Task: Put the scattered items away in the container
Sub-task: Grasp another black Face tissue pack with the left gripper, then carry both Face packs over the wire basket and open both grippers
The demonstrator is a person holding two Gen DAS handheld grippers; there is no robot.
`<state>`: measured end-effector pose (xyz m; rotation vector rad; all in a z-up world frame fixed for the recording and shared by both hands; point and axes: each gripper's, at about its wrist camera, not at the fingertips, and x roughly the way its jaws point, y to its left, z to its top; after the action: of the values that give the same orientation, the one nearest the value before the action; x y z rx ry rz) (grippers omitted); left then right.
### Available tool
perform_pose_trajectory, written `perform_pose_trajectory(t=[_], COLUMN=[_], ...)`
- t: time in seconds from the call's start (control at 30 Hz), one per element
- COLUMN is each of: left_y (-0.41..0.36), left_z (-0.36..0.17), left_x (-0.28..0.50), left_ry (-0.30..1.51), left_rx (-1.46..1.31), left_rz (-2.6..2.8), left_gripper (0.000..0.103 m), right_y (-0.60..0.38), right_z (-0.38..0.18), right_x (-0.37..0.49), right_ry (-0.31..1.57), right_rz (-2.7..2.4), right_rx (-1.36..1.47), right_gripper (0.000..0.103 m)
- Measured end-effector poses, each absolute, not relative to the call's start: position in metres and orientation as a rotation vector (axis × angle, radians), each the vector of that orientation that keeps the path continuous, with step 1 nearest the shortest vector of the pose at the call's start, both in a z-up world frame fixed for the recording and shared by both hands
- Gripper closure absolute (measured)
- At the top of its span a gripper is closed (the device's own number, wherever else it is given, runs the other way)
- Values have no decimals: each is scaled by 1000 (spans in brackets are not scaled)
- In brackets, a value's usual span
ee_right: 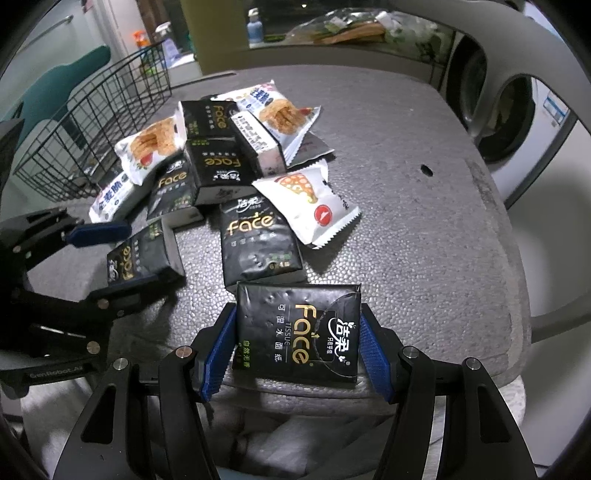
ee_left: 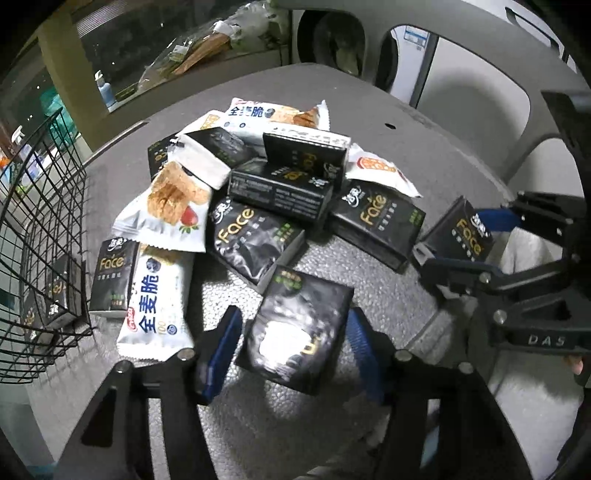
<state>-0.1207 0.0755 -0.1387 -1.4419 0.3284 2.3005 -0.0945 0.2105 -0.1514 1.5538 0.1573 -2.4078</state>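
Note:
A black "Face" tissue pack lies on the table between the blue pads of my left gripper. That gripper is open, with a small gap showing at its left pad. My right gripper is shut on another black tissue pack at the table's front edge, both pads against its sides. From the left wrist view, that right gripper and its pack sit at the right. A pile of tissue packs and white snack packets fills the middle. The black wire basket stands at the left.
The grey textured table has a small dark hole and a rounded edge at the right. Black packs lie in the basket. Washing machine doors stand behind the table. A bottle sits on the far sill.

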Motion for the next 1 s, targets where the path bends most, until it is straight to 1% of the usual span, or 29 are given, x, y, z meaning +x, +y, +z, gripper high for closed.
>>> perform_pose_trajectory(t=[0.17, 0.27, 0.33, 0.4, 0.57, 0.7, 0.87, 1.0], left_y=[72, 76, 73, 73, 70, 63, 41, -2], left_z=[-150, -151, -150, -149, -140, -111, -60, -14], left_x=[-128, -126, -126, -126, -123, -115, -106, -105], left_ry=[312, 320, 310, 311, 292, 247, 184, 51], left_rx=[-1495, -1480, -1489, -1497, -1503, -1455, -1396, -1337], left_rz=[2272, 2281, 2283, 2280, 2295, 2347, 2489, 2674], left_gripper=[33, 33, 38, 51, 51, 51, 51, 51], right_y=[211, 212, 212, 211, 208, 204, 182, 140], right_z=[-151, -151, -150, -150, -143, -128, -97, -58], right_x=[-94, -94, -94, -94, -91, -87, -89, -97], right_ry=[145, 144, 145, 157, 154, 144, 146, 173], right_rz=[-2404, -2402, -2400, -2402, -2413, -2423, -2427, -2419], right_rx=[1552, 1552, 1549, 1543, 1521, 1479, 1391, 1255], right_gripper=[40, 40, 40, 40, 40, 40, 40, 40])
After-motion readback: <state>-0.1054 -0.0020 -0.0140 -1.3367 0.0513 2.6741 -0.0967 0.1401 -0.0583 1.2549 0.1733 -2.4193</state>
